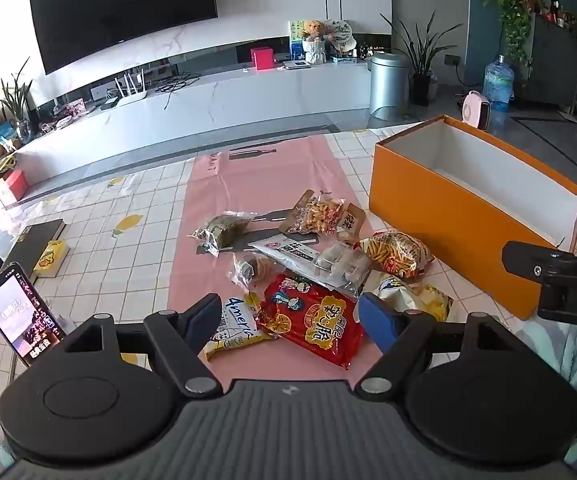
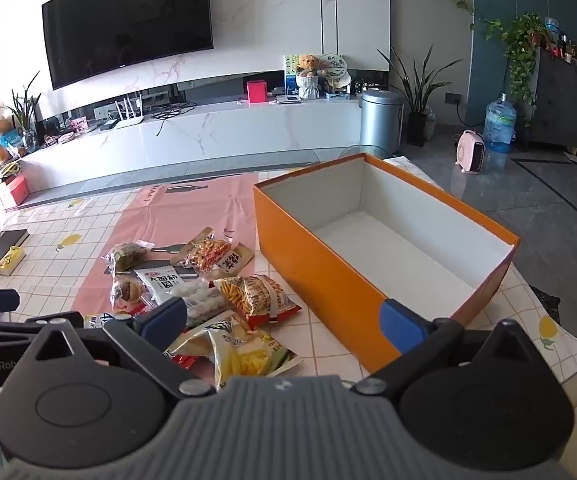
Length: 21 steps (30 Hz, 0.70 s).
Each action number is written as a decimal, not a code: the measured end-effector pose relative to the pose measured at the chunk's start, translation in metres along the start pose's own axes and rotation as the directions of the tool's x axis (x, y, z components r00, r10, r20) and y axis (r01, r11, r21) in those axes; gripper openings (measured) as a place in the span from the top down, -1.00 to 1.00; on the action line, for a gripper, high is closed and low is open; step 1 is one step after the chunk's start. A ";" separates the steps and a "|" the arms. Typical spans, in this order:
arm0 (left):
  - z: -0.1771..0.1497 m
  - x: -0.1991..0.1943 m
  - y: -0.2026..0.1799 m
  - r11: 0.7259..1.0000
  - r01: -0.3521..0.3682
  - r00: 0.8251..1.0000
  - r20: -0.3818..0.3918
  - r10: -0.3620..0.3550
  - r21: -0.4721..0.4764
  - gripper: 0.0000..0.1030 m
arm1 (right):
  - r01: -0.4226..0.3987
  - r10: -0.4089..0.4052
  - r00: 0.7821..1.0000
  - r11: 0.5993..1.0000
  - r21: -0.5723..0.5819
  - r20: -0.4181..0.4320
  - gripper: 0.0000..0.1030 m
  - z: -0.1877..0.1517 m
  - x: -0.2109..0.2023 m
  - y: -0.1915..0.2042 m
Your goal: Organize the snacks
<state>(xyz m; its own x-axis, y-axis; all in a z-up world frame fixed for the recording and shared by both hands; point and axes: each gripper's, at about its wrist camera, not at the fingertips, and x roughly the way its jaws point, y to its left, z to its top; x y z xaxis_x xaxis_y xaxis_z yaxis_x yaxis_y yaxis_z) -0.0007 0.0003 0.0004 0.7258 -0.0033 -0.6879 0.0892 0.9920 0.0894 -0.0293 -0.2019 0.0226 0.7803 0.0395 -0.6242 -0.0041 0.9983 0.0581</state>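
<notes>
**Hovering over a snack pile beside an open orange box**

Leaning at the far left edge of the left wrist view is a black smartphone (image 1: 22,316), its lit screen too small to read. Next comes the left gripper (image 1: 288,322), its blue-padded fingers spread wide with nothing gripped, above a red printed noodle packet (image 1: 312,320) that partly covers a white-and-yellow wrapper (image 1: 234,330). Around these, a heap of crinkly snack bags (image 1: 320,240) overlaps on the pink plastic sheet (image 1: 264,172), several labels hidden. Further right, the right gripper (image 2: 284,326) also stands wide open and empty, above a yellow chip bag (image 2: 240,354). Rightmost sits the rectangular orange cardboard box (image 2: 328,280), white inside; its near corner is cut off behind the gripper.
</notes>
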 end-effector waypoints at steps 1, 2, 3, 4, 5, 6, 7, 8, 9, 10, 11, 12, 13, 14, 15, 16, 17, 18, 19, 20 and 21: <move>0.000 -0.001 0.000 1.000 0.002 1.000 0.001 -0.002 -0.003 -0.78 | -0.001 0.001 1.000 1.000 0.000 -0.004 -0.93 0.001 0.000 0.000; -0.001 -0.002 0.000 1.000 0.003 1.000 0.003 -0.003 -0.005 -0.78 | -0.003 0.003 1.000 1.000 0.001 -0.002 -0.93 0.001 0.000 -0.001; 0.000 -0.001 0.001 1.000 0.000 1.000 -0.009 0.000 -0.004 -0.78 | -0.003 0.003 1.000 1.000 0.001 -0.001 -0.93 0.002 -0.001 -0.001; 0.000 -0.001 0.001 1.000 0.000 1.000 -0.011 0.000 -0.005 -0.78 | -0.002 0.002 1.000 1.000 0.001 -0.001 -0.93 0.003 -0.001 0.000; 0.002 0.001 -0.002 1.000 0.000 1.000 -0.024 0.000 0.003 -0.78 | -0.001 0.001 1.000 1.000 0.002 -0.002 -0.93 0.003 -0.001 0.000; 0.003 0.002 -0.001 1.000 0.004 1.000 -0.026 -0.004 0.001 -0.78 | 0.000 0.000 1.000 1.000 0.006 -0.002 -0.93 0.001 0.001 -0.004; 0.003 0.002 -0.001 1.000 0.008 1.000 -0.024 -0.008 -0.002 -0.78 | 0.001 -0.001 1.000 1.000 0.012 -0.002 -0.93 -0.002 0.002 -0.008; 0.002 0.002 -0.003 1.000 0.010 1.000 -0.023 -0.010 0.000 -0.78 | 0.003 -0.003 1.000 1.000 0.013 -0.003 -0.93 -0.003 0.004 -0.005; 0.003 0.003 -0.004 1.000 0.012 1.000 -0.025 -0.012 0.000 -0.78 | 0.004 -0.004 1.000 1.000 0.016 -0.003 -0.93 -0.003 0.006 -0.006; 0.002 0.004 -0.004 1.000 0.016 0.999 -0.028 -0.016 -0.004 -0.78 | 0.004 -0.004 1.000 1.000 0.026 -0.005 -0.93 -0.001 0.005 -0.010; 0.003 0.004 -0.005 1.000 0.016 0.999 -0.030 -0.016 -0.004 -0.78 | 0.005 -0.005 1.000 1.000 0.027 -0.004 -0.93 -0.002 0.004 -0.010; 0.003 0.004 -0.006 1.000 0.017 0.999 -0.031 -0.017 -0.004 -0.78 | 0.006 -0.006 1.000 0.999 0.036 -0.005 -0.93 0.000 0.001 -0.012; 0.004 0.004 -0.006 1.000 0.018 0.999 -0.033 -0.018 -0.005 -0.78 | 0.010 -0.009 1.000 0.998 0.059 -0.015 -0.93 0.002 0.003 -0.012; 0.004 0.004 -0.007 1.000 0.019 0.999 -0.033 -0.019 -0.005 -0.78 | 0.012 -0.011 1.000 0.998 0.063 -0.017 -0.93 0.003 0.004 -0.012; 0.004 0.004 -0.007 1.000 0.021 0.999 -0.033 -0.021 -0.005 -0.78 | 0.014 -0.013 1.000 0.998 0.066 -0.016 -0.93 0.003 0.004 -0.012; 0.003 0.003 -0.007 1.000 0.021 0.999 -0.032 -0.021 -0.005 -0.78 | 0.017 -0.016 1.000 0.997 0.072 -0.017 -0.93 0.003 0.005 -0.013; 0.003 0.003 -0.008 1.000 0.021 0.999 -0.032 -0.021 -0.005 -0.78 | 0.018 -0.017 1.000 0.997 0.074 -0.018 -0.93 0.003 0.006 -0.014; 0.003 0.003 -0.007 1.000 0.021 0.999 -0.032 -0.021 -0.006 -0.78 | 0.018 -0.017 1.000 0.997 0.077 -0.018 -0.93 0.002 0.006 -0.014; 0.003 0.003 -0.008 1.000 0.022 0.999 -0.033 -0.022 -0.005 -0.78 | 0.019 -0.017 1.000 0.996 0.084 -0.020 -0.93 0.002 0.007 -0.016; 0.003 0.003 -0.008 1.000 0.021 0.999 -0.032 -0.021 -0.005 -0.78 | 0.019 -0.017 1.000 0.996 0.086 -0.021 -0.93 0.002 0.006 -0.017; 0.003 0.003 -0.007 1.000 0.020 0.999 -0.032 -0.021 -0.005 -0.78 | 0.019 -0.017 1.000 0.996 0.087 -0.024 -0.93 0.002 0.007 -0.018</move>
<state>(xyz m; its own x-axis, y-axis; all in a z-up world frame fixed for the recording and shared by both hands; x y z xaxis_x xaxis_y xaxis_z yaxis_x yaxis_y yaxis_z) 0.0033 -0.0075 -0.0004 0.7014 -0.0196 -0.7125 0.1009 0.9923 0.0720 -0.0226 -0.2192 0.0186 0.7649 0.0240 -0.6437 0.0648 0.9914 0.1140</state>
